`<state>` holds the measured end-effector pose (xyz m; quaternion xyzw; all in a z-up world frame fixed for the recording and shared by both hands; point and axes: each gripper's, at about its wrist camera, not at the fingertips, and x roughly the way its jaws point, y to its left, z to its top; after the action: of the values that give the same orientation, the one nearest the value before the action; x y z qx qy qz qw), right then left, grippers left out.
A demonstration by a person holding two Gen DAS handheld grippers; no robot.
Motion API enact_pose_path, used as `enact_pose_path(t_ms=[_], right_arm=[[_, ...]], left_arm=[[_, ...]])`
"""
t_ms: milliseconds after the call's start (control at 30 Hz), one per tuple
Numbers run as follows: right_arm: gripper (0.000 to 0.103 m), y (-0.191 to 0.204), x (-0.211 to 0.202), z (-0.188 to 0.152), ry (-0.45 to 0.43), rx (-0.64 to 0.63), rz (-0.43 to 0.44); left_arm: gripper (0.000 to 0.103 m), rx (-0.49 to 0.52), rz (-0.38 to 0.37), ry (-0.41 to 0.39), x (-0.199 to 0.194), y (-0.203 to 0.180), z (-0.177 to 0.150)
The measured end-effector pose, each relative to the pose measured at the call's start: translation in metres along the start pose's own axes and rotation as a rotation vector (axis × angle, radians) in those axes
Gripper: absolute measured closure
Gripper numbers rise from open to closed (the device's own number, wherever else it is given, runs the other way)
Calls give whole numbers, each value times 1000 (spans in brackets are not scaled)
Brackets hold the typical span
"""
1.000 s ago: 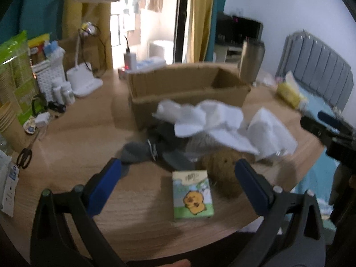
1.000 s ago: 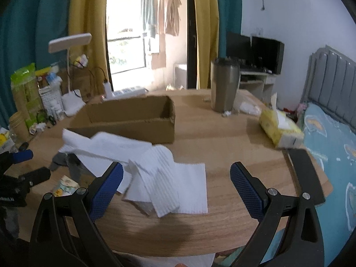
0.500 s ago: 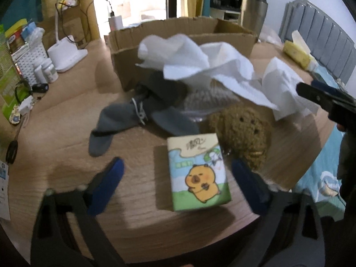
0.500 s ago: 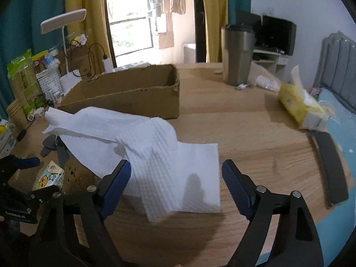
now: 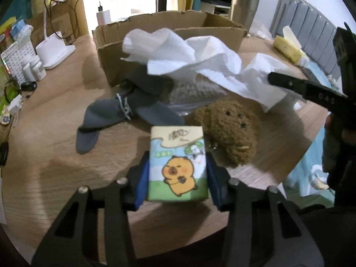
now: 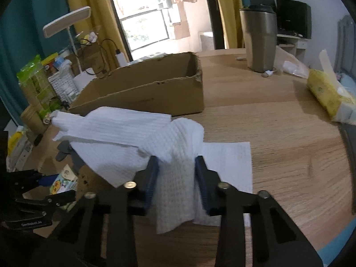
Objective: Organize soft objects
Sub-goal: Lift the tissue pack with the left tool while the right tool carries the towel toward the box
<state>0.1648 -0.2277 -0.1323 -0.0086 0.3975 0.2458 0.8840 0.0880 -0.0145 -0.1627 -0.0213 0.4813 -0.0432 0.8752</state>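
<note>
My left gripper (image 5: 177,173) is shut on a small tissue pack (image 5: 177,164) printed with an orange capybara, at the near table edge. Beside it lie a brown plush toy (image 5: 231,129), grey socks (image 5: 115,113) and crumpled white paper towels (image 5: 191,53). My right gripper (image 6: 176,175) is shut on a white waffle-textured towel (image 6: 175,178) in the pile of paper towels (image 6: 115,129). An open cardboard box (image 6: 155,89) stands behind the pile; it also shows in the left wrist view (image 5: 155,24).
A steel tumbler (image 6: 259,40) and a yellow tissue pack (image 6: 329,98) stand to the right. A white desk lamp (image 5: 54,53), a white basket (image 5: 15,60) and small bottles crowd the left. The wooden table's edge (image 5: 289,155) runs close on the right.
Both grippers moved forward and down and closed: the left onto the tissue pack, the right onto the white towel.
</note>
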Motion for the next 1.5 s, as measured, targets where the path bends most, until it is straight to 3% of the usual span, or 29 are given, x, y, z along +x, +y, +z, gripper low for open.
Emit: enact_pose_path(t_ms=[100, 467, 733, 833, 867, 933, 967, 1000, 1067, 1367, 1500], right_arm=[[85, 3, -8, 4, -30, -18, 3], [86, -2, -45, 30, -141, -25, 22], [85, -6, -17, 23, -41, -21, 26], [77, -9, -8, 19, -11, -9, 26], [65, -10, -5, 18, 3, -5, 26], [60, -13, -3, 17, 9, 15, 29], [63, -13, -5, 16, -1, 16, 37], [75, -14, -8, 16, -22, 16, 37], [86, -13, -14, 18, -43, 8, 25], [89, -11, -54, 41, -187, -7, 53], [88, -13, -56, 52, -188, -6, 90]], left_arm=[[56, 3, -7, -23, -8, 0, 2], [56, -27, -18, -144, -48, 9, 18], [56, -49, -8, -197, -64, 14, 22], [56, -65, 2, -211, -69, 18, 23], [56, -68, 6, -216, -71, 19, 24], [56, -71, 11, -225, -74, 21, 25], [56, -70, 12, -229, -75, 20, 25], [56, -68, 13, -232, -76, 20, 25], [56, -65, 16, -239, -78, 19, 27], [55, -67, 26, -294, -90, 19, 41], [56, -71, 25, -310, -92, 20, 49]])
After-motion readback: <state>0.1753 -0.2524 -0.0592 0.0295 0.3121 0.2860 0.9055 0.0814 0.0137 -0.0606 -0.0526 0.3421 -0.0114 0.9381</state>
